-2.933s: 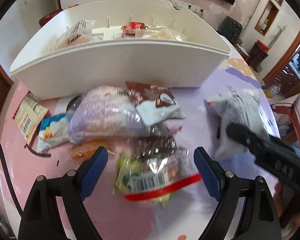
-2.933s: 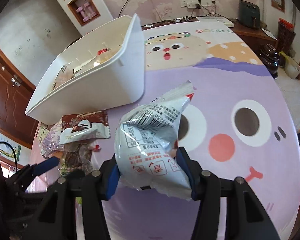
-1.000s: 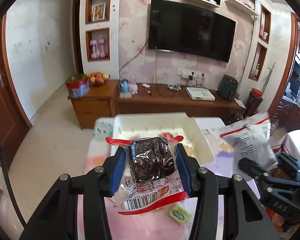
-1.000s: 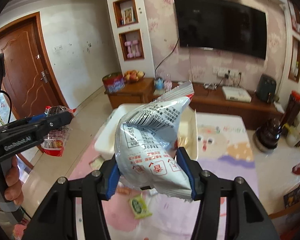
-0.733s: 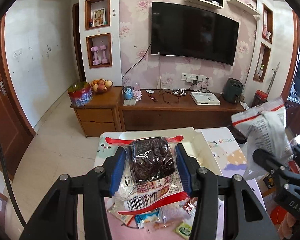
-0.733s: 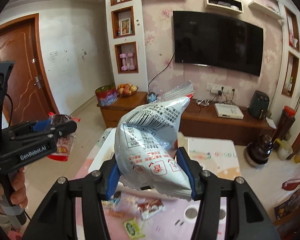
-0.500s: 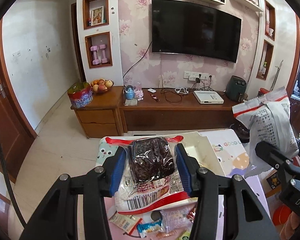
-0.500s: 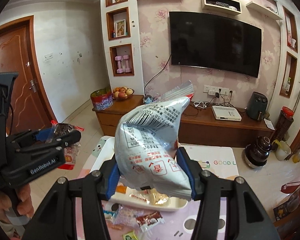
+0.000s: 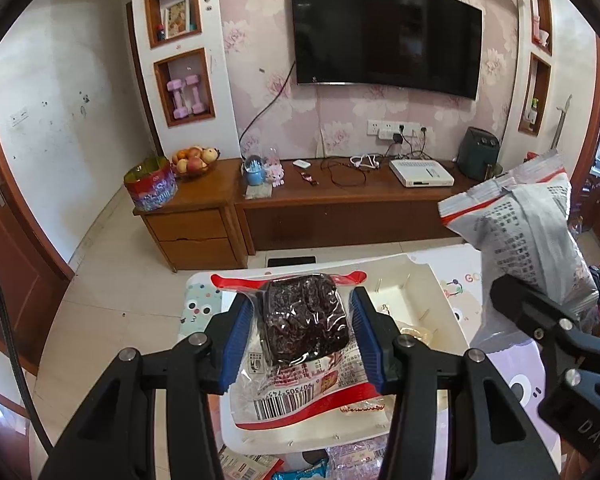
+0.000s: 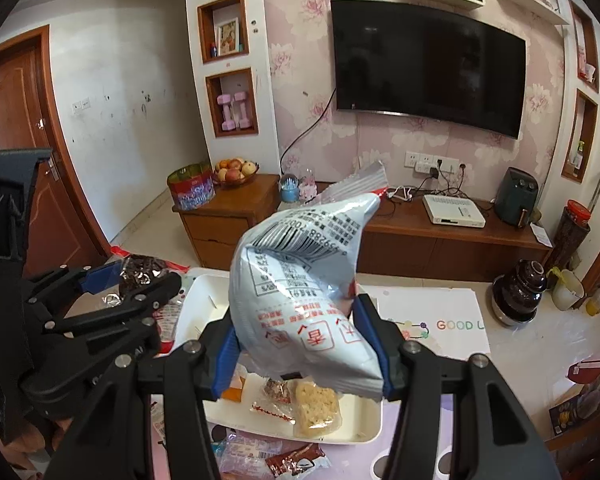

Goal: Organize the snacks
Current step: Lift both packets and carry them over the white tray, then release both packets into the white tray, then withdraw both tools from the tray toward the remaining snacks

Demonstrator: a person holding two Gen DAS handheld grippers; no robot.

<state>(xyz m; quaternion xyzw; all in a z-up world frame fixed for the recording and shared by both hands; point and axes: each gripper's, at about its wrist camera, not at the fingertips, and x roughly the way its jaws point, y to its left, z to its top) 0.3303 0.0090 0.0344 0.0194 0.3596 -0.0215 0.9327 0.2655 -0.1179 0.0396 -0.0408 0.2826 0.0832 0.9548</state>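
Observation:
My left gripper [image 9: 302,334] is shut on a clear packet of dark dried fruit [image 9: 305,324] with a red edge and barcode, held high above the white divided tray [image 9: 414,288]. My right gripper [image 10: 306,344] is shut on a puffy pale blue snack bag [image 10: 300,280], also held above the tray [image 10: 198,300]. The right gripper and its bag [image 9: 540,240] show at the right of the left wrist view. The left gripper [image 10: 100,304] shows at the left of the right wrist view. In the tray lie a yellow rice cake [image 10: 316,404] and small wrapped snacks [image 10: 276,390].
More snack packets lie on the purple cartoon tablecloth [image 10: 452,412] in front of the tray, one brown [image 10: 296,458] and one blue [image 9: 300,472]. Beyond the table stand a wooden TV cabinet [image 9: 340,208], a fruit bowl [image 9: 192,162] and a dark jar [image 10: 520,292].
Both grippers have risen with their packets and the view has pulled back a little over the tray. Both grips hold unchanged.

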